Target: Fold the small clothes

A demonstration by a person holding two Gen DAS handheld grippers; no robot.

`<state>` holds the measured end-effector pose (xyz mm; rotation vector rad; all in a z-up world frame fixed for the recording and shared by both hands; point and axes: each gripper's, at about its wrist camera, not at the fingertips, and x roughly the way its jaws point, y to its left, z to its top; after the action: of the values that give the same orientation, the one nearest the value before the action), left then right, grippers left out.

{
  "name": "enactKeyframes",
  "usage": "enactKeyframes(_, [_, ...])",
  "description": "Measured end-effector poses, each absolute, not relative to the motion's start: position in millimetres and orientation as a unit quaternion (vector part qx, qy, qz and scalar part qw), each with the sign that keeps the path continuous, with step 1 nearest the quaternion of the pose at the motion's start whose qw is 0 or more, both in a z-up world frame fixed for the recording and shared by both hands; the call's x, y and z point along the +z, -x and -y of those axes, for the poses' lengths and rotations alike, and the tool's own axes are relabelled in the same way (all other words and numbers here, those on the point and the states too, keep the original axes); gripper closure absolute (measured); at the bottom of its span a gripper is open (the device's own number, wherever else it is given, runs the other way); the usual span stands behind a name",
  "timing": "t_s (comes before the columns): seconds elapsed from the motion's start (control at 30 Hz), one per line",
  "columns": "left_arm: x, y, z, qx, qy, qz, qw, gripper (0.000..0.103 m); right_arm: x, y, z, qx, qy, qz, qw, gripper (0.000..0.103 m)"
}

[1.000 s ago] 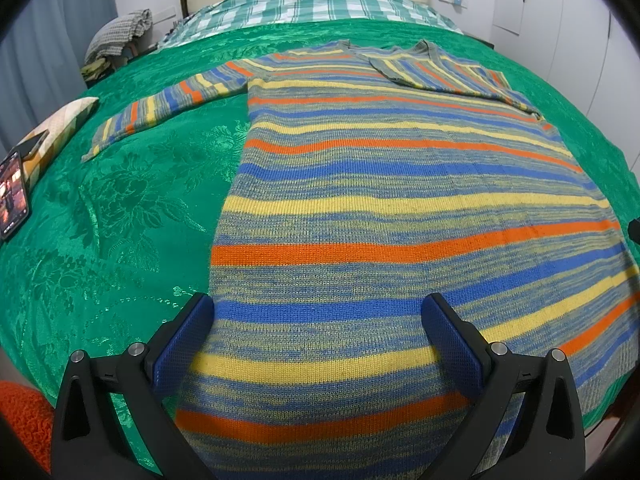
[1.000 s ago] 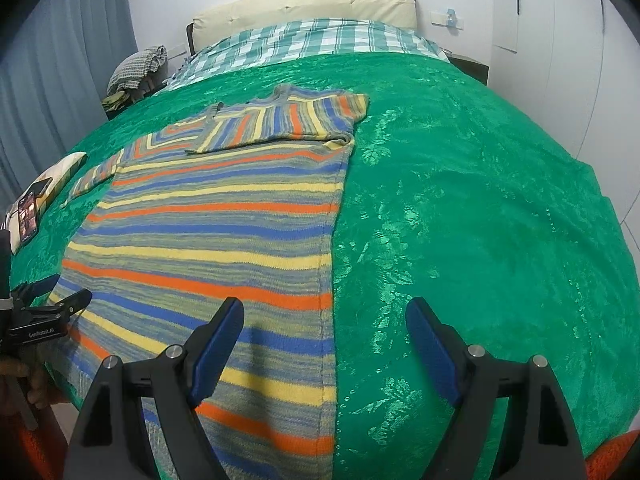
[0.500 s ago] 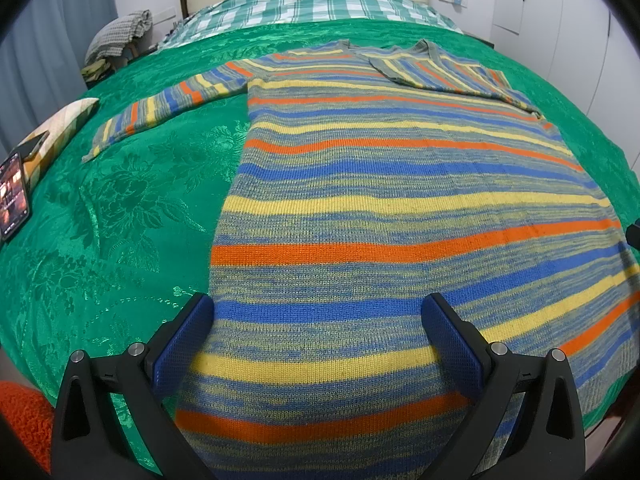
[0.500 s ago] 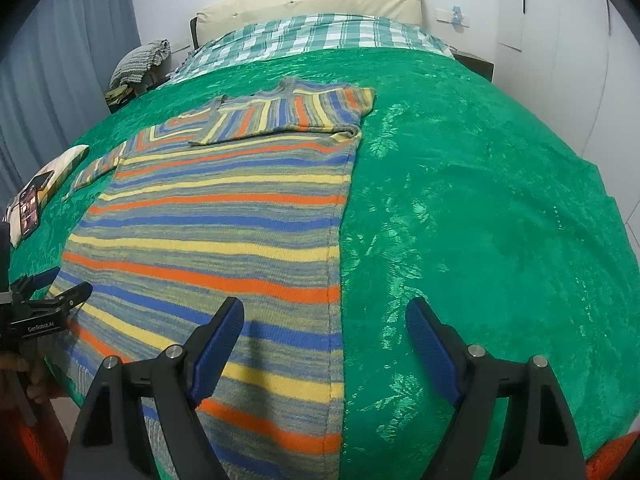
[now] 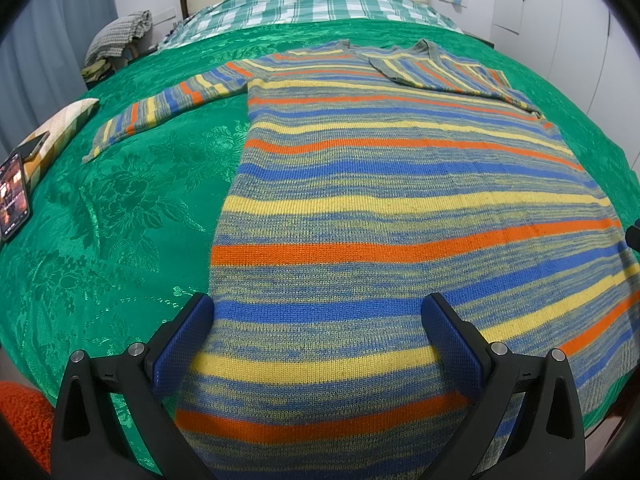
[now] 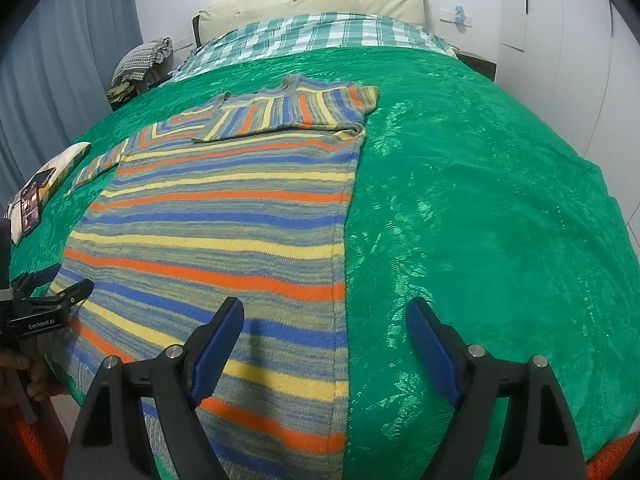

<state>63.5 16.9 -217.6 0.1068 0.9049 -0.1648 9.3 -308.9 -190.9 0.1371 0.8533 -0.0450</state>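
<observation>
The sweater [image 5: 384,216] lies flat on the green bedspread [image 6: 480,216], its hem at the near edge of the bed and its neck toward the plaid sheet [image 5: 320,0]. Its right side runs as a straight fold line, with wide bare bedspread beyond it; that sleeve is folded across the chest. The other sleeve [image 5: 168,108] stretches out over the cover toward a pillow [image 5: 60,128] and a phone [image 5: 14,196] near the bed's left edge, with open cover between sleeve and hem. The knit is ribbed wool in orange, blue and yellow bands; the bedspread is glossy, with a woven flower pattern. The left gripper [image 5: 318,320] hovers low over the hem, jaws spread wide and holding nothing, its left pad over the sweater's left edge. The right gripper [image 6: 324,324] is likewise spread and empty, straddling the fold line: one blue finger [image 6: 216,348] over the knit, the other over bare cover. In the right view the left gripper pokes in at the hem's far corner.
</observation>
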Motion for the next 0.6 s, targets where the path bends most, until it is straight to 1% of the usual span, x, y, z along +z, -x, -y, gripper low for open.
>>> enactKeyframes(0.6, [-218.1,-62.7,-16.3,-0.079,-0.053,-0.436,0.895,0.0,-192.8,-10.4,307.4,-0.017,-0.065,-0.417,0.906,0.021])
